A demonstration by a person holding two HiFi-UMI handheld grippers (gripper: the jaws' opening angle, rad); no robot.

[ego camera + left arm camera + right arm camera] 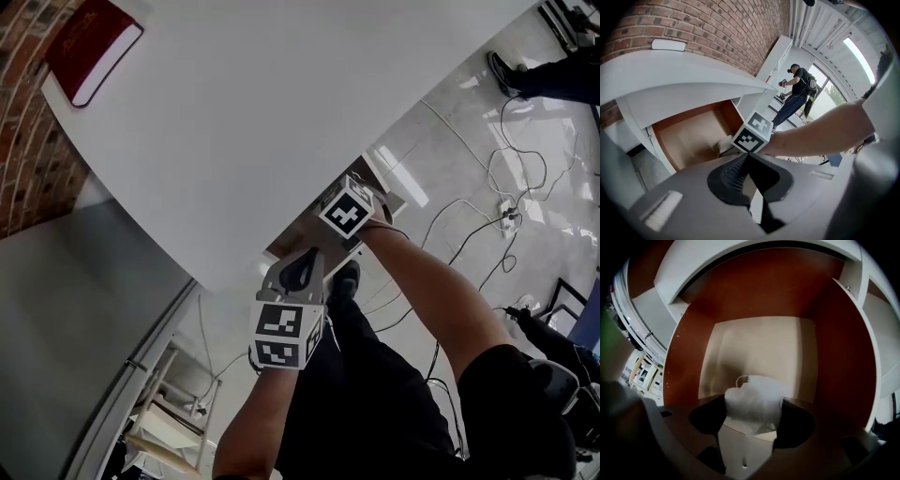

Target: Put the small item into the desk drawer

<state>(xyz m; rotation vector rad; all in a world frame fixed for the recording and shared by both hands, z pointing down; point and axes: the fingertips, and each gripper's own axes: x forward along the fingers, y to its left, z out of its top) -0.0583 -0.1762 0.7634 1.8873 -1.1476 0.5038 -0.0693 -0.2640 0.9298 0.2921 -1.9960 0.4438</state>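
Below the white table edge, head view: the left hand-held gripper and right hand-held gripper meet at the open drawer.
Left gripper view: jaws pressed together, nothing between them, pointing towards the drawer.
Right gripper view: jaws clamped on the white small item, held just above the drawer's pale floor.

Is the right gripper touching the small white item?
Touching. The right gripper view shows the right gripper clamping the small white item between its jaws, over the open drawer.
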